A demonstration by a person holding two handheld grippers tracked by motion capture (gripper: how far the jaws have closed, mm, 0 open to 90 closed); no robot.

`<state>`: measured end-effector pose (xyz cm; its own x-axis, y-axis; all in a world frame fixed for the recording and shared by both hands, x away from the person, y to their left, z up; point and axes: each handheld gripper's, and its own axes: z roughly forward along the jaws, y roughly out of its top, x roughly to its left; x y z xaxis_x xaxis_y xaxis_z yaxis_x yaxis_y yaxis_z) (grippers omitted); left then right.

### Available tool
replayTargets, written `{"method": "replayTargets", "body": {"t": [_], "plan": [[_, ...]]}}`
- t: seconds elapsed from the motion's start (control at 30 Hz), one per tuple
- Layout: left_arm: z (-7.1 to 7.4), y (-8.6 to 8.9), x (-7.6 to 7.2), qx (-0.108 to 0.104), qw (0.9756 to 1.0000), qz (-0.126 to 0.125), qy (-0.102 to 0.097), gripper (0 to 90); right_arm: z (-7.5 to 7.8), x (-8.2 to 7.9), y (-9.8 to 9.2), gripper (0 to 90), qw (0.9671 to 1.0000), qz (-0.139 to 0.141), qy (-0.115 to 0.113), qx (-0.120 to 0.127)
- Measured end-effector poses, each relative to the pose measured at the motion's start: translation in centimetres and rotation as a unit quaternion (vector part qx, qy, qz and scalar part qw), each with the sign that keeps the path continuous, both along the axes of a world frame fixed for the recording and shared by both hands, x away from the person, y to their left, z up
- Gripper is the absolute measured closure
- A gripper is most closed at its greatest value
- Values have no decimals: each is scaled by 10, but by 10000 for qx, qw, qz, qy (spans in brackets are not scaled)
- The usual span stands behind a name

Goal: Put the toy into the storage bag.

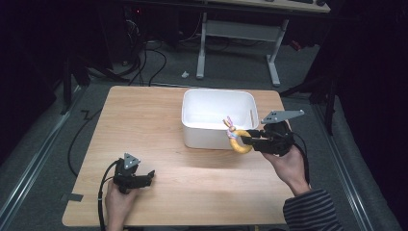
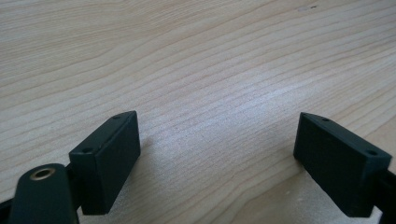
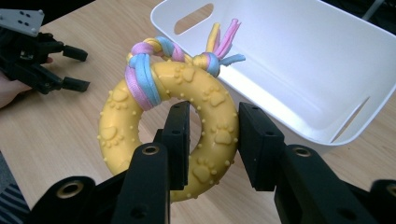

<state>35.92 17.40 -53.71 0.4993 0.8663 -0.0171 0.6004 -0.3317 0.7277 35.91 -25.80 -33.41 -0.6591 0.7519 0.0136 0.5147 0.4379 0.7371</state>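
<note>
High view: wooden table point(image 1: 163, 120) spans most of the frame, white bin point(image 1: 217, 103) sits far right of centre, open top, handle slots in the end walls, looks empty inside. Right gripper point(image 1: 246, 140) is just at the bin's near right corner, held off the table, clamped on a yellow ring toy point(image 1: 239, 144). Left gripper point(image 1: 150, 176) rests low at the near left, well apart from everything, jaws spread wide with bare wood between them. In the right gripper view, one jaw goes through the ring's hole, the other presses on the outer wall, so the grip pinches one side of the ring's body. The ring hangs beside the bin's rim, not yet over the opening. Braided rope point(image 3: 149, 70) in pink, blue and yellow wraps the ring's far side and ends in loose tassels point(image 3: 223, 42) that reach over the rim. Handling judgement: ring looks like moulded rubber, light, slightly springy, with raised paw prints and studs that should give the pads decent friction; not fragile, drop-safe. Pinching across the wall is the sound hold; the rope end is soft and floppy, poor place to grab, and could snag on the rim. Ring may swing around the pinch point if moved fast, so carry it slowly and release it clear of the wall.
</note>
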Motion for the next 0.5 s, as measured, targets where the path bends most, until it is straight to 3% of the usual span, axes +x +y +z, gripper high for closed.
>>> {"method": "replayTargets", "body": {"t": [0.5], "plan": [[0,0,0,0,10000,1,0,150,7,31,6,660,9999,-91,-28,-138]]}}
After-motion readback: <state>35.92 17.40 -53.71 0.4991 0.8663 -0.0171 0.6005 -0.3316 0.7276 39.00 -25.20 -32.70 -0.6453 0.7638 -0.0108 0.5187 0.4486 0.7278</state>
